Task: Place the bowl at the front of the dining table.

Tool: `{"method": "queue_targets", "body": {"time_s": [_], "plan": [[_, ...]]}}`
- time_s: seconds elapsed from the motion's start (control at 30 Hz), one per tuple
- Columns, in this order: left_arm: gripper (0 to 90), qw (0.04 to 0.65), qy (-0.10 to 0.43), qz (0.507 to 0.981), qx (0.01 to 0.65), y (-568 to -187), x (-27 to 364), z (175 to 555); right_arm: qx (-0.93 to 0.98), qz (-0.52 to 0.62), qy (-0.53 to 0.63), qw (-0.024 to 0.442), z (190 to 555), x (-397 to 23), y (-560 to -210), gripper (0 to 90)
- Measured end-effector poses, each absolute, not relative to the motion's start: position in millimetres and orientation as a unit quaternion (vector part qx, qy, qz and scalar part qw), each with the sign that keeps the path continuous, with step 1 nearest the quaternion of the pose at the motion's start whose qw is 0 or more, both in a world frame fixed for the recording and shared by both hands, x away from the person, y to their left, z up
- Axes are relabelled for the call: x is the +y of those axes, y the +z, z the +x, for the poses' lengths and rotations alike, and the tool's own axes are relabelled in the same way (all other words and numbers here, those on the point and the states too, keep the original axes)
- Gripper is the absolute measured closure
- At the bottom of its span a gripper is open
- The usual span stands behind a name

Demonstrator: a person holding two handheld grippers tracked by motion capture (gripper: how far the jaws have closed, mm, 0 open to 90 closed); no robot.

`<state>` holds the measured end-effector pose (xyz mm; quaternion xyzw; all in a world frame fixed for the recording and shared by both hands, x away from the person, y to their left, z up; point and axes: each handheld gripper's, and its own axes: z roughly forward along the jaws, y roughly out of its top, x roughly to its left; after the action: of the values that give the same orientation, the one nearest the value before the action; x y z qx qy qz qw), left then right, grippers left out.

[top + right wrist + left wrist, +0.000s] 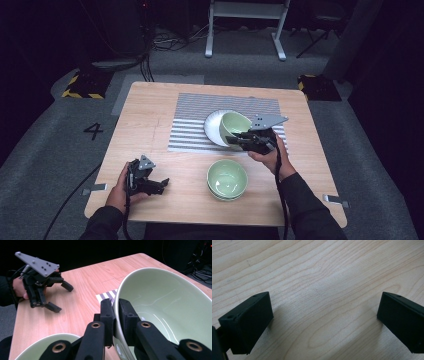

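Right tool (239,139) clenched on rim of tilted green bowl (233,127), held over white plate (212,126); stacked bowls (227,179) just nearer. Left tool (161,183) released, far left on desk (150,115).

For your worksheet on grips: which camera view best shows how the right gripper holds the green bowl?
The right gripper view: the right gripper pinches the green bowl's rim up close. The high view shows that bowl tilted over the white plate, small. The left gripper view looks at bare table.

Pale green bowl (233,125), white plate (214,126), grey-and-white striped mat (195,120), light wood-grain table (150,115), black tongs (115,312).
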<state>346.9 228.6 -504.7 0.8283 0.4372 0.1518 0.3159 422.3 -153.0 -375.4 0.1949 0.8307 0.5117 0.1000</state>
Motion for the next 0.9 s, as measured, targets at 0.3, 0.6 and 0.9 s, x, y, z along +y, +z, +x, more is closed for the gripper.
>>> {"method": "queue_targets", "body": {"time_s": [0.3,0.6,0.9], "plan": [[0.2,0.316,0.152,0.828,0.437,-505,229,347,0.834,0.208,0.498,0.11,438,-148,-378,82.4],[0.2,0.316,0.152,0.828,0.437,-505,229,347,0.835,0.225,0.487,0.121,452,-146,-382,82.4],[0.2,0.316,0.153,0.828,0.437,-505,229,347,0.841,0.236,0.469,0.129,464,-142,-389,82.3]]}}
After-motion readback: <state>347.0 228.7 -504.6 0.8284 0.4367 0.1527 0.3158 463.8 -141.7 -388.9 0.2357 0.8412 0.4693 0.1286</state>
